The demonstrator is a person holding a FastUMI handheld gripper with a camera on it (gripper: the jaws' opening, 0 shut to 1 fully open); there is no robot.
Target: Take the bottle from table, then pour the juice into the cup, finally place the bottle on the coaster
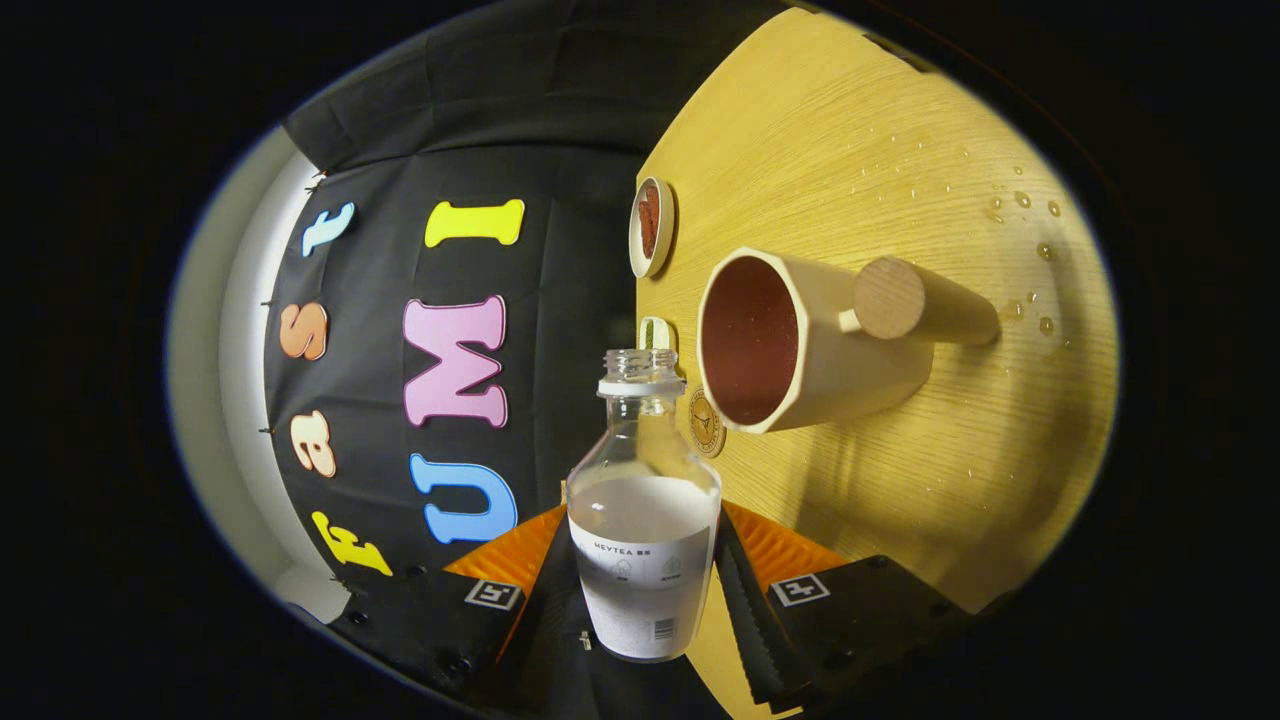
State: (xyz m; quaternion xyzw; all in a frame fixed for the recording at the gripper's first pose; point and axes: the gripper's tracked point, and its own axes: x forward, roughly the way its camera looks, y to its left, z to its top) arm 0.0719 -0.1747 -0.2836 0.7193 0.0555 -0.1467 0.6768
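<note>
The whole view is rolled about a quarter turn, so the wooden surface [900,180] stands like a wall to the right of the gripper [645,590] and the cup's mouth faces it; I read that as the bottle [645,500] being tipped over toward the cup [790,340] for the pour. The bottle sits between the gripper's two fingers, its uncapped neck pointing ahead along them, and both ribbed pads appear to press on its labelled lower body, so the gripper is clamped on the bottle with the fingers only as far apart as the bottle is wide. The bottle looks roughly half full of pale liquid, and no stream shows at its mouth, so pouring seems not yet begun. The cup, a faceted pale mug with a round wooden handle [900,300], stands just ahead of the bottle's mouth and to its right, its dark inside showing. A round coaster [706,422] lies on the surface just beside the cup's base, near the bottle's shoulder. Further ahead a small round dish [651,227] rests on the surface. Water droplets [1030,220] dot the wood beyond the cup's handle.
</note>
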